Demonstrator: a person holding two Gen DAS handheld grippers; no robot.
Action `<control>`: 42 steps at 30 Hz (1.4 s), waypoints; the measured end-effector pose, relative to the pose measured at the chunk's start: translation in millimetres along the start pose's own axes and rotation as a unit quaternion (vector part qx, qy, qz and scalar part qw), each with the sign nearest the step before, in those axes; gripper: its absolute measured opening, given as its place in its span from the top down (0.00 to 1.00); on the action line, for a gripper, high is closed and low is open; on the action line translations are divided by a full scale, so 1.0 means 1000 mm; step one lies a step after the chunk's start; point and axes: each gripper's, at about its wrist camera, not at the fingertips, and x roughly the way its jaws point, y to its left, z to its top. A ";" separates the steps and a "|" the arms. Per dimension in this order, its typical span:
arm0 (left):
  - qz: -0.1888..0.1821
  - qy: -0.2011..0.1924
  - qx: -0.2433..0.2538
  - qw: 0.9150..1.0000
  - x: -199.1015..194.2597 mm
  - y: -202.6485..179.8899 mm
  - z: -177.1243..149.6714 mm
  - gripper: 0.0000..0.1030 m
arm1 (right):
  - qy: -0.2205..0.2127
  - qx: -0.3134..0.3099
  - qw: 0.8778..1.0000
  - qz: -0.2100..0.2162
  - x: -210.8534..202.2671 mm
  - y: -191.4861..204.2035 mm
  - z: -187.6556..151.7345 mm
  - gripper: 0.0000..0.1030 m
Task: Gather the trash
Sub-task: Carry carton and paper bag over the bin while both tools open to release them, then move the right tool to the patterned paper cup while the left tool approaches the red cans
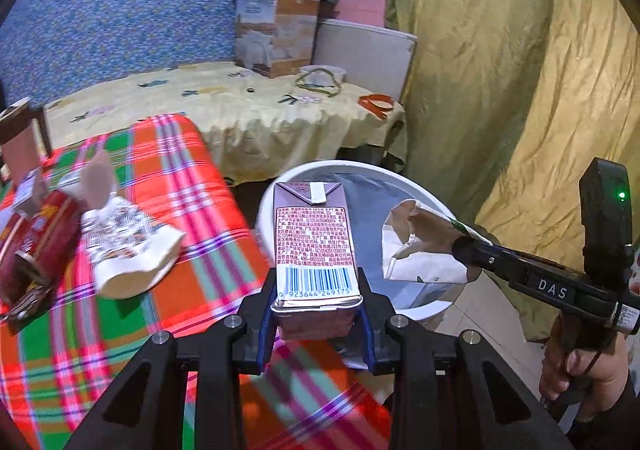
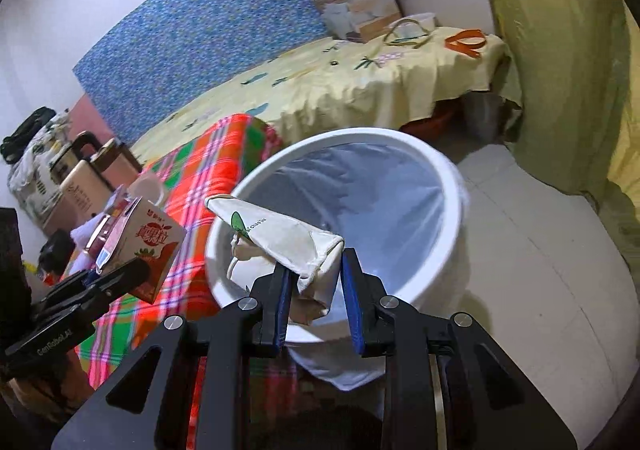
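The white bin (image 2: 448, 186) stands beside the checked surface (image 1: 168, 154). The left gripper (image 1: 318, 302) is clamped on a stiff, probably light drink carton (image 1: 314, 238) at its base. The right gripper (image 2: 314, 286), jaws partly open, holds a soft, crushable paper bag (image 2: 280, 234) over the bin.

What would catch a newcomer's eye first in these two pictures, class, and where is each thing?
First, the pink drink carton clamped in the left tool, held at the near rim of the white bin. Next, the crumpled white wrapper between the fingers of the right tool, hanging over the bin's opening. Then the bright red-and-green plaid cloth left of the bin, with more wrappers lying on it.
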 end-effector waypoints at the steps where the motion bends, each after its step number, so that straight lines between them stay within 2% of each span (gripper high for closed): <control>1: -0.003 0.002 0.003 1.000 0.004 -0.003 0.001 0.67 | 0.000 0.001 1.000 -0.002 0.000 -0.001 0.001 0.74; 11: -0.030 0.026 0.026 0.999 0.041 -0.021 0.008 0.67 | 0.009 -0.006 0.999 -0.038 0.007 -0.014 0.004 0.74; 15: -0.027 0.028 0.031 0.999 0.047 -0.025 0.011 0.67 | 0.015 -0.007 0.999 -0.046 0.008 -0.015 0.006 0.73; 18: -0.029 0.025 0.030 0.999 0.047 -0.025 0.012 0.61 | 0.016 -0.008 0.999 -0.050 0.008 -0.016 0.007 0.71; 20: -0.032 0.021 0.026 0.999 0.045 -0.024 0.013 0.53 | 0.010 -0.011 0.999 -0.052 0.006 -0.015 0.007 0.69; 23: -0.033 0.015 0.019 0.999 0.040 -0.021 0.013 0.53 | 0.005 -0.010 0.998 -0.054 0.004 -0.015 0.008 0.68; 31: -0.029 0.003 -0.005 1.000 0.018 -0.007 0.007 0.53 | -0.007 -0.015 0.999 -0.043 -0.004 -0.006 0.008 0.67; 42: 0.014 -0.020 -0.029 0.999 -0.029 0.018 -0.019 0.53 | -0.016 -0.055 0.998 0.016 -0.012 0.032 -0.003 0.67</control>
